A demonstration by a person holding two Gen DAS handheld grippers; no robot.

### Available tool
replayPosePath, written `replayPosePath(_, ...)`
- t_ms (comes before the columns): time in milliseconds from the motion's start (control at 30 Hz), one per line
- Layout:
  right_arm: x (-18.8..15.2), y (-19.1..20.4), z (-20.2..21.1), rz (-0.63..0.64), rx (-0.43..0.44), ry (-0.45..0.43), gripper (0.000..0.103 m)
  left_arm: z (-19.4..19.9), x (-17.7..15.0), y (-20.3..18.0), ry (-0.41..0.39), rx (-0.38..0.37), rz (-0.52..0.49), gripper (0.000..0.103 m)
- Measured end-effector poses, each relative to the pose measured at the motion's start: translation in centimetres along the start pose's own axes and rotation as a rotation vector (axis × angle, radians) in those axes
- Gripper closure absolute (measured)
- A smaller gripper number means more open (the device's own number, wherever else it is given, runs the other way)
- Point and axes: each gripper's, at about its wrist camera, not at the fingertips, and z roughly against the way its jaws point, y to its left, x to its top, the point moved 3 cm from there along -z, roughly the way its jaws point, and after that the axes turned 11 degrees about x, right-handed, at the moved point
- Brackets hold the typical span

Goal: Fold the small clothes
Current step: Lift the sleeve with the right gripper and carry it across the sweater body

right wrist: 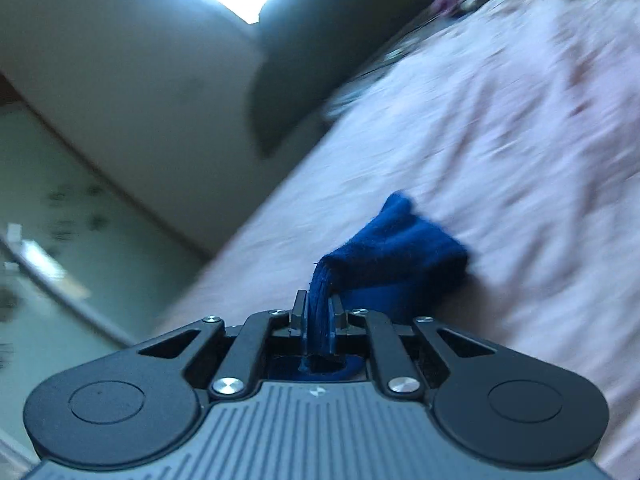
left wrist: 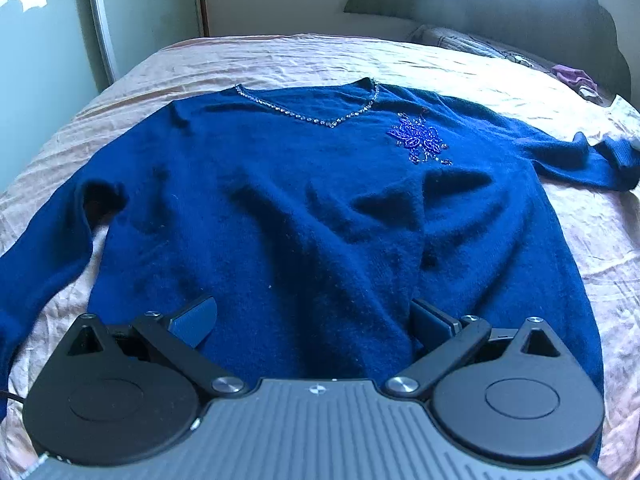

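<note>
Right gripper clenched on blue sleeve; left gripper released over sweater.

sweater: dark blue, spread flat, front up, neckline away from cam
neckline: V-shape w/ sparkly trim
bead motif: blue, on chest, right of the V
sleeves: both out to sides; right one reaches frame edge
left gripper: jaws wide apart over hem area, nothing pinched
bedsheet: pink, wrinkled
headboard: grey, curved
pillow: patterned, by headboard
</note>
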Motion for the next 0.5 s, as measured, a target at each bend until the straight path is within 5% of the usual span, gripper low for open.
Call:
replayPosePath(200, -2.9, 3.9, -4.5, -0.107, 0.233, 0.067, 0.094, 0.0, -0.1, 0.4, 0.0, 0.005, 0.007, 0.001)
replayPosePath(500, -5.9, 6.7, -8.5, -0.174, 0.347, 0.081, 0.094, 0.1, 0.8, 1.5, -0.027, 0.023, 0.027, 0.0)
